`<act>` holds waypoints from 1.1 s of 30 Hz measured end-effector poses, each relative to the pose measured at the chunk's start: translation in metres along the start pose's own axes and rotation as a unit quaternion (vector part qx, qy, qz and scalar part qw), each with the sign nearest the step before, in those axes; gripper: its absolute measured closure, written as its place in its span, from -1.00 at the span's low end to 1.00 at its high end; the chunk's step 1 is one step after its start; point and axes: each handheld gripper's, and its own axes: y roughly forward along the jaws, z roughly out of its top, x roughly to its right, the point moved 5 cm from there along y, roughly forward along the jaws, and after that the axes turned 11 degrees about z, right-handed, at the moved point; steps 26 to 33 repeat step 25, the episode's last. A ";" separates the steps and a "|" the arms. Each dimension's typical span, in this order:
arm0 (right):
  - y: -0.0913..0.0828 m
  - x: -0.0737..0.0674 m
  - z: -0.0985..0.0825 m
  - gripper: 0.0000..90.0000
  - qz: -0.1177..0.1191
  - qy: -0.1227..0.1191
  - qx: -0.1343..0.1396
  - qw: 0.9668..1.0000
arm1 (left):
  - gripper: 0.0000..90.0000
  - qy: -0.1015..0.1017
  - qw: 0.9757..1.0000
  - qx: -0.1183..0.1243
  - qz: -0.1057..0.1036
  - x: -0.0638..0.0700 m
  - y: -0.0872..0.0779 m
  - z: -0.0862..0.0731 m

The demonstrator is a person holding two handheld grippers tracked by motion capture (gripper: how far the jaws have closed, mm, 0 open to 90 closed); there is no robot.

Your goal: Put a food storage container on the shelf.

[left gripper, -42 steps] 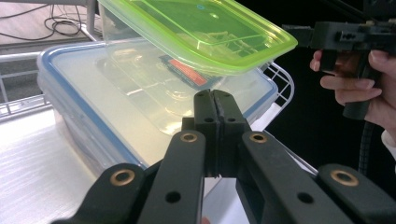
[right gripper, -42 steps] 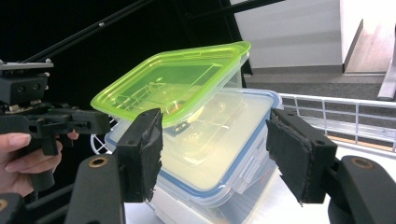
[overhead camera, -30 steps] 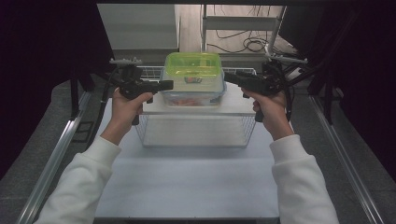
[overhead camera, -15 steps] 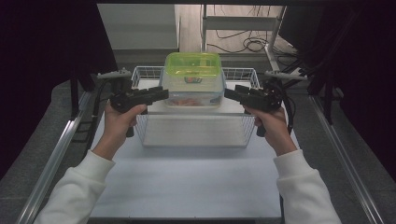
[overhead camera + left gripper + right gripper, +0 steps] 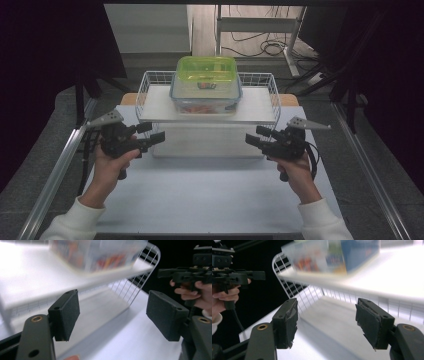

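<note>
Both grippers dropped off the shelf to the bench near edge since a second ago. Our left gripper (image 5: 156, 137) has just been opening, empty; right gripper (image 5: 254, 138) spread, empty. Lidded box (image 5: 206, 84) sits mid-board on the wire basket (image 5: 141, 86), above and between us, equidistant.

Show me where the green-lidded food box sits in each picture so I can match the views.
High view: the food box sits top centre, on the white board laid across the wire basket.
Left gripper view: food box along the top edge, blurred, on the board.
Right gripper view: food box along the top edge, blurred.
Shared landmark: the wire basket's rounded corner.
</note>
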 end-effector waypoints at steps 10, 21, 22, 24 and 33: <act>-0.006 0.009 -0.065 -0.28 -0.004 0.003 -0.038 0.999 | -0.44 0.017 0.999 -0.033 0.007 0.001 0.001 -0.064; -0.003 0.012 -0.085 -0.29 -0.005 0.006 -0.052 0.999 | -0.47 0.022 0.999 -0.045 0.010 0.001 0.005 -0.080; -0.003 0.012 -0.084 -0.30 -0.004 0.005 -0.050 0.999 | -0.47 0.022 0.999 -0.047 0.010 0.001 0.005 -0.081; -0.004 0.012 -0.084 -0.34 -0.006 0.000 -0.049 0.999 | -0.48 0.026 0.998 -0.049 0.011 0.000 0.006 -0.082; -0.004 0.013 -0.085 -0.38 -0.009 -0.003 -0.049 0.999 | -0.48 0.028 0.998 -0.050 0.012 0.000 0.007 -0.082</act>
